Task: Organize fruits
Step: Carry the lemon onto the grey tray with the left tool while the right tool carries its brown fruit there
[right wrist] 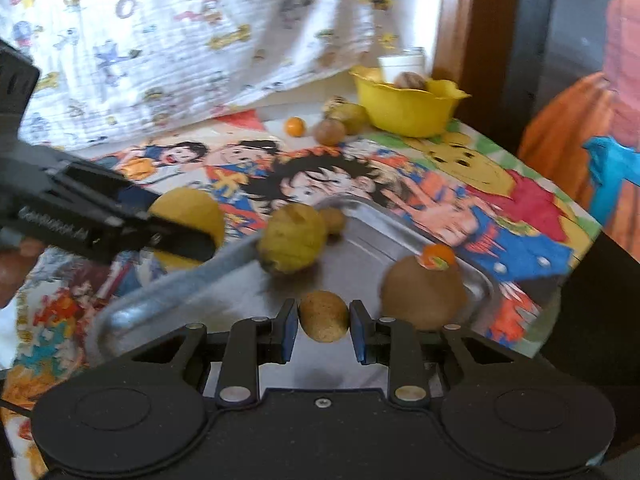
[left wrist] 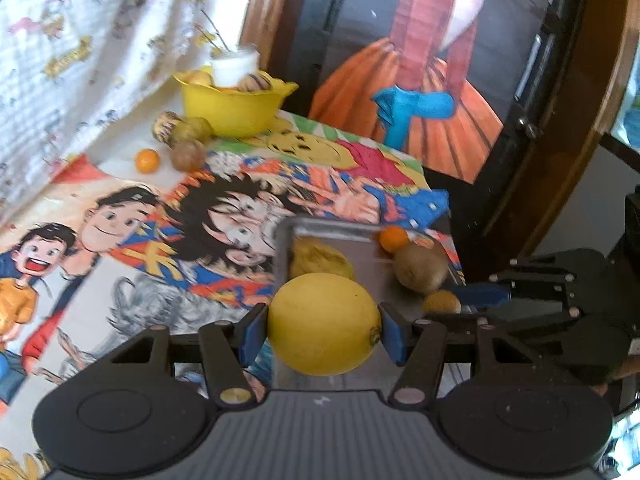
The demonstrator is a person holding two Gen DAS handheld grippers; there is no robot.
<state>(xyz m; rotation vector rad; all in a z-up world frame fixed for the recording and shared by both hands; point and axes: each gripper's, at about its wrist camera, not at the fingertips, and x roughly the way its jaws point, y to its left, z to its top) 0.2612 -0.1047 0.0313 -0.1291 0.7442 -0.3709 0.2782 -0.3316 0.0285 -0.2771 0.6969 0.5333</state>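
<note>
My left gripper [left wrist: 324, 322] is shut on a large yellow lemon [left wrist: 324, 322], held just off the left rim of a metal tray [left wrist: 332, 230]. In the right wrist view the lemon [right wrist: 192, 208] hangs over the cartoon tablecloth beside the tray [right wrist: 168, 292]. My right gripper [right wrist: 324, 316] is shut on a small tan fruit [right wrist: 324, 316] above the tray's near part. On the tray lie a wrinkled yellow fruit [right wrist: 292, 240], a brown kiwi [right wrist: 424, 296], a small orange fruit [right wrist: 438, 258] and another small tan fruit [right wrist: 334, 220].
A yellow bowl [right wrist: 404, 112] with fruits and a white cup stands at the table's far end. Beside it lie a small orange fruit [right wrist: 295, 126] and brownish fruits [right wrist: 329, 131]. A patterned curtain hangs behind. A person in an orange skirt [left wrist: 420, 120] stands past the table's right edge.
</note>
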